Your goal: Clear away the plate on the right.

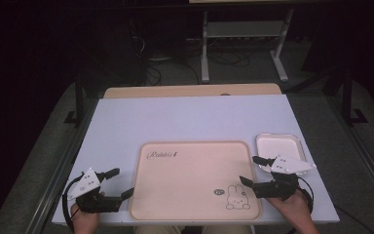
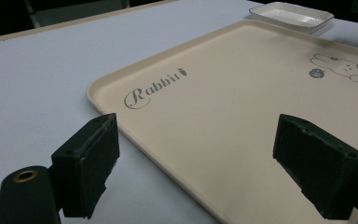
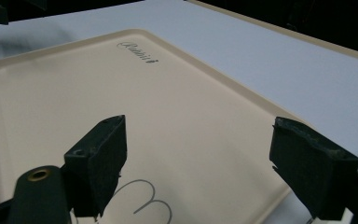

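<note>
Tray [image 1: 195, 178] flat at table's [image 1: 175, 117] near-centre, bare. L gripper [image 1: 118, 184] at its left edge, R gripper [image 1: 254, 171] at right edge, both jaws spread, empty, no grip yet. Dish [image 1: 280, 145] just right of tray. Looks like start: grasp and lift all left.

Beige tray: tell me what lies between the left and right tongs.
In the high view, the beige tray spans the stretch between the left tongs and the right tongs. Its surface is bare apart from the printed rabbit and lettering.
</note>
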Demonstrator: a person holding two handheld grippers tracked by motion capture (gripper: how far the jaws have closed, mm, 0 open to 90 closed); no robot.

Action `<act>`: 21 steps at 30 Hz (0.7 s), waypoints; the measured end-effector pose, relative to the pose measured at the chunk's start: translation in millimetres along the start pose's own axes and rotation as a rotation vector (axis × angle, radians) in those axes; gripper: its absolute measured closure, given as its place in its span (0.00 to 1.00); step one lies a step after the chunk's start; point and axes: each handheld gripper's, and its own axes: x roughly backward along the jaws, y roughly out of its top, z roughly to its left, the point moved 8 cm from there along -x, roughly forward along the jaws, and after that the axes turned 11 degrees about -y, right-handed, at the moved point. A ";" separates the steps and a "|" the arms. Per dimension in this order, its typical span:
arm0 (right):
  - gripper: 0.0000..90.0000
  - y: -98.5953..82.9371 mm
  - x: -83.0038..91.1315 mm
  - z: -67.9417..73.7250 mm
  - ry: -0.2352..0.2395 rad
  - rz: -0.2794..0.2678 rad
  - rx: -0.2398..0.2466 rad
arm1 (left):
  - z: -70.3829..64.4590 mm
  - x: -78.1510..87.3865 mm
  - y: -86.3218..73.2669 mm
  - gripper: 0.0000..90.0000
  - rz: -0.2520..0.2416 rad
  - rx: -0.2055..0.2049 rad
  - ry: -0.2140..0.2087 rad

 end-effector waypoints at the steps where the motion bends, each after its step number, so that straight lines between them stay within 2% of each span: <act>1: 0.20 0.3 0.9 0.3 0.005 0.000 -0.002 | -0.1 0.3 0.0 0.16 -0.002 0.000 0.000; 21: 0.18 0.1 10.4 -3.6 0.005 -0.007 -0.008 | -0.7 1.7 0.4 0.16 -0.008 -0.004 0.003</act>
